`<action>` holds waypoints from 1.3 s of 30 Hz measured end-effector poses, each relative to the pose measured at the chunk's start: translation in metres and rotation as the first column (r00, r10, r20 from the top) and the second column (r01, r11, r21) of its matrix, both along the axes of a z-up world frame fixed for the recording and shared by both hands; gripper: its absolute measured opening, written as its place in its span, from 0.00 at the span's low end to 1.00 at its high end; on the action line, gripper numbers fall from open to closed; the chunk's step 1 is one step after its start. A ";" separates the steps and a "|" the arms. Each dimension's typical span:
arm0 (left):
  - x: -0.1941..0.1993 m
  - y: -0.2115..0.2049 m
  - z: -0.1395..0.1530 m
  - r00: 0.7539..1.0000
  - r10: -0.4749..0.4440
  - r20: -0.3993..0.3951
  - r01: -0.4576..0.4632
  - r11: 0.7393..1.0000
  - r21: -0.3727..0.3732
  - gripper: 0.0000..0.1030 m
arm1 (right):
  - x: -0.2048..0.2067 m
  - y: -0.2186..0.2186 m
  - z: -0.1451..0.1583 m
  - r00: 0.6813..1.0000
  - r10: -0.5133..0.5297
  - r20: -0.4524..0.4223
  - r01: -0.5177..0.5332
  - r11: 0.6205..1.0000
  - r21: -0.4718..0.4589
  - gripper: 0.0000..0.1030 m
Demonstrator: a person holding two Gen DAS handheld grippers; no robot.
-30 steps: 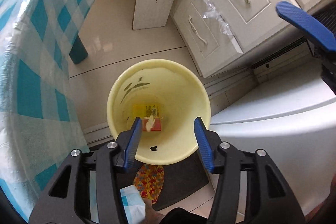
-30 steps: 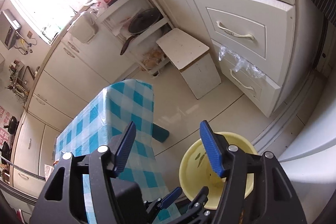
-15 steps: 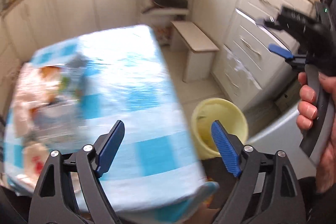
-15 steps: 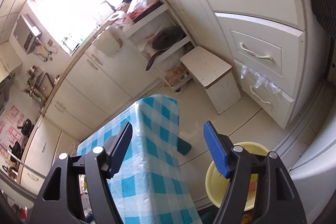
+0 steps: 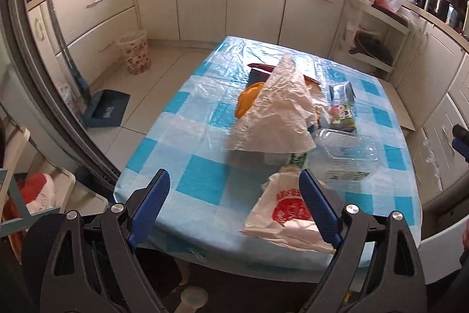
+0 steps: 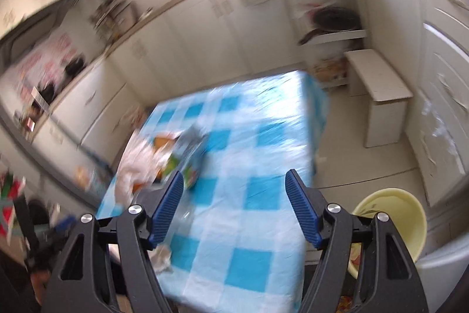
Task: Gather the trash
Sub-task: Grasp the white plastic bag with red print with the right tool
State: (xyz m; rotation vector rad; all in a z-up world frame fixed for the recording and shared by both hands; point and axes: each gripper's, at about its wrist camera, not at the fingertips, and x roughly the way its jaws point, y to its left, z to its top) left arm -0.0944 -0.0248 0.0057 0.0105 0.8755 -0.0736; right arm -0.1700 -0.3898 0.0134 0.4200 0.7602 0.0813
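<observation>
Your left gripper (image 5: 231, 204) is released: its blue pads stand wide apart and hold nothing. It hangs above the near edge of the table (image 5: 205, 184), which is covered in a blue-and-white checked cloth. The right-hand pad overlaps the white bag with red print (image 5: 281, 213) in the view; whether it touches the bag cannot be told. The red print looks like characters around a round emblem, but it is too small to read.

Beyond that bag the trash lies in a heap near the table's middle: a large crumpled white plastic bag (image 5: 278, 113) over an orange item (image 5: 246, 101), a clear plastic clamshell container (image 5: 343, 148) just beside it, and a carton with a colourful printed face (image 5: 341, 107) behind the container. No lettering on the carton is legible.

Your right gripper (image 6: 234, 207) is likewise released and empty, held above the same table. This view is motion-blurred. The yellow bin (image 6: 392, 213) stands on the floor at the table's near right corner.
</observation>
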 end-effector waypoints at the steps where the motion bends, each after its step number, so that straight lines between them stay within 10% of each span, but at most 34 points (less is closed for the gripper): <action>1: 0.000 0.005 -0.002 1.000 0.008 0.001 -0.008 1.000 -0.002 0.83 | 0.002 0.015 -0.005 0.999 0.051 -0.012 -0.051 0.999 -0.005 0.68; 11: -0.008 0.018 -0.022 1.000 0.000 -0.004 0.000 1.000 0.021 0.84 | 0.020 0.144 -0.044 0.906 0.405 -0.125 -0.418 0.903 -0.103 0.72; 32: -0.003 0.047 -0.026 1.000 0.031 -0.003 -0.031 1.000 -0.006 0.87 | 0.056 0.212 -0.090 0.883 0.405 -0.239 -0.447 0.881 -0.157 0.71; 39: 0.000 0.052 -0.027 0.999 0.039 -0.008 -0.039 0.999 -0.010 0.87 | 0.054 0.230 -0.086 0.865 0.447 -0.228 -0.492 0.844 -0.214 0.25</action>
